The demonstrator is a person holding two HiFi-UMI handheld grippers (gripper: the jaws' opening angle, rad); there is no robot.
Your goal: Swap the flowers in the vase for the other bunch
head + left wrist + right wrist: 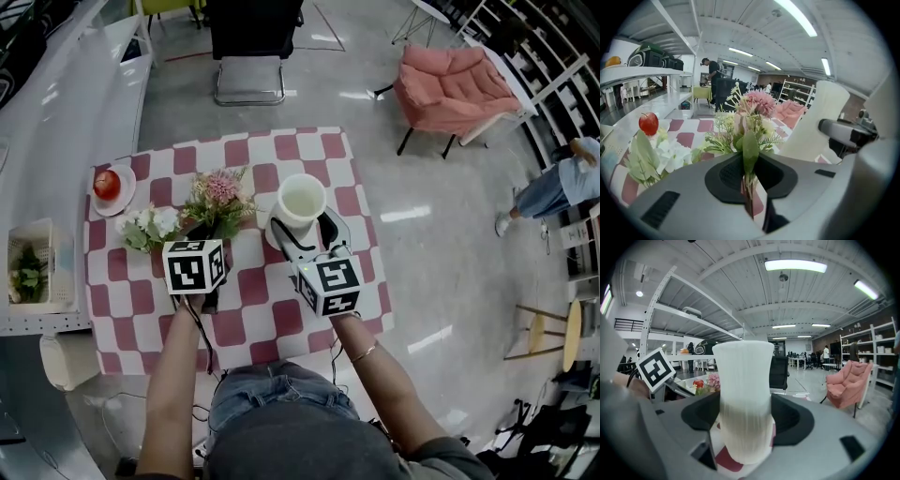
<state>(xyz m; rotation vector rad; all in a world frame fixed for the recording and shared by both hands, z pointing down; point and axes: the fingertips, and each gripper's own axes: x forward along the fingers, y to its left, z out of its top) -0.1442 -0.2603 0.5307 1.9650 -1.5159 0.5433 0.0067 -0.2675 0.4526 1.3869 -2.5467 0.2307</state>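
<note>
Checked table (281, 314). White vase (301, 200), empty, stiff, likely slick: right gripper (746, 425) clamped round its body. Beside it, pink bunch (754, 105), light, floppy heads; left gripper (749, 177) pinched on its stems. Further left, white bunch (150, 225) lying flat: take low on stems.

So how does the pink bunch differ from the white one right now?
The pink bunch stands upright, stems pinched in the left claw; the white bunch lies loose on the table. Pink has a pink bloom among greenery; white is several small blossoms. Both are out of the vase.
</note>
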